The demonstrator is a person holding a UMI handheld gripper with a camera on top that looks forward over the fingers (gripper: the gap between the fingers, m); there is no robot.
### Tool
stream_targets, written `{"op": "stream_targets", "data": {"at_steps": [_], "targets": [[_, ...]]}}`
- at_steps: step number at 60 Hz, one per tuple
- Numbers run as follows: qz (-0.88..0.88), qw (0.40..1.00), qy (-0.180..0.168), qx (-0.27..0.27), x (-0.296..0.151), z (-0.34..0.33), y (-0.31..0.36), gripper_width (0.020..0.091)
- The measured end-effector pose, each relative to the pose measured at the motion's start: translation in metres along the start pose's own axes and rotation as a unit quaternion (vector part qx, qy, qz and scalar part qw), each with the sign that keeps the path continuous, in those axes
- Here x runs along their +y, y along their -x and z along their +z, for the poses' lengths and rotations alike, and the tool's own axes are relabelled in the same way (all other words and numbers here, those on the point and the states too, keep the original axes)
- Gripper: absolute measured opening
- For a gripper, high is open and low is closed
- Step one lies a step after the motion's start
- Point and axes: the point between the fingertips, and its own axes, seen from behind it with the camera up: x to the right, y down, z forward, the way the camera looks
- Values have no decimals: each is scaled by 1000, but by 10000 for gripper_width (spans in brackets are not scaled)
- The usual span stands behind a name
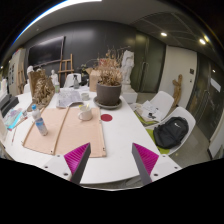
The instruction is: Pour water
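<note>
The tongs (110,160) are released: the two magenta pads (78,156) stand well apart and nothing is between them. They hang above the near edge of the white tabletop (120,135), still far from every object.

The things for pouring lie ahead and to the left of the tongs. A small white cup (85,113) stands upright on a tan mat (55,130), a little left of the middle line between the fingers. Further left on the same mat stands an upright bottle (40,122), its long axis vertical; I judge that this is the water source, but I cannot see if there is water in it. The inside of the cup is also not visible. So the coming move must go forward and to the left.

Beyond the cup, in the middle, a large pot with dry plants (108,90) stands. A red round thing (106,117) lies just right of the cup. A white chair with a dark bag (170,130) is at the right.
</note>
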Motion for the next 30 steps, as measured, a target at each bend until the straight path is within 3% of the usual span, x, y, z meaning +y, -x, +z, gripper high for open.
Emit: {"op": "stream_targets", "data": {"at_steps": [8, 20, 30], "targets": [[-13, 1000, 4, -22, 5, 0, 30, 845], [-33, 997, 16, -62, 23, 6, 133, 846], [-45, 993, 5, -110, 37, 11, 238, 850]]}}
